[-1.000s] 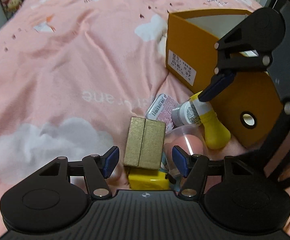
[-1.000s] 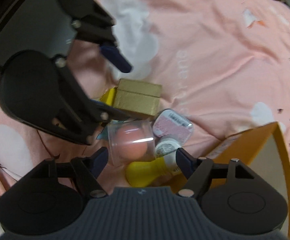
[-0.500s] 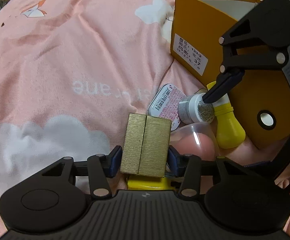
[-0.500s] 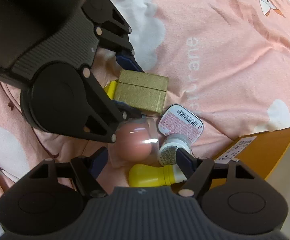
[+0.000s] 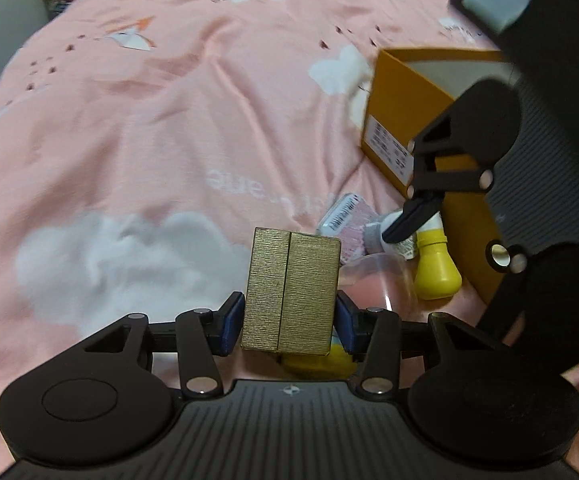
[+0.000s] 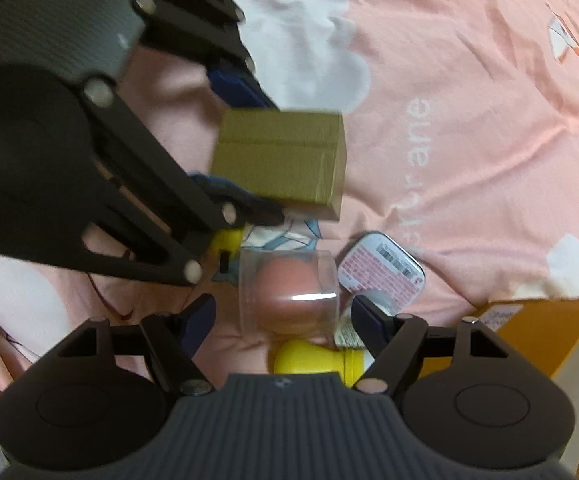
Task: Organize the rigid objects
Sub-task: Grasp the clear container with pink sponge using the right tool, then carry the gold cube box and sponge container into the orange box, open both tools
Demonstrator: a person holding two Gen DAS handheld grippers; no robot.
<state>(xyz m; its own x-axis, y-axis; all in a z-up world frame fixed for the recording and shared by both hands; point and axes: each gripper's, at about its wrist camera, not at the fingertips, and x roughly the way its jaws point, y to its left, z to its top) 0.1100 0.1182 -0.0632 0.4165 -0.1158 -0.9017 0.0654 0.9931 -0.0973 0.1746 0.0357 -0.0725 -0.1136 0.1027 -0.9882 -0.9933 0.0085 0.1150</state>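
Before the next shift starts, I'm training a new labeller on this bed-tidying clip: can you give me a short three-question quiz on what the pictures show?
1. True or false: the left hand-held gripper is shut on the gold box.
2. What stands between the pads of the right hand-held gripper, unpressed? A) clear cup with a pink sponge B) yellow bottle C) pink tin
3. Fill in: the open orange box rests on a ____ bedsheet with white clouds.

Key: 1 true. 2 A: the clear cup lies between the open pads; the yellow bottle and pink tin lie beside it. 3 pink, see the bedsheet.
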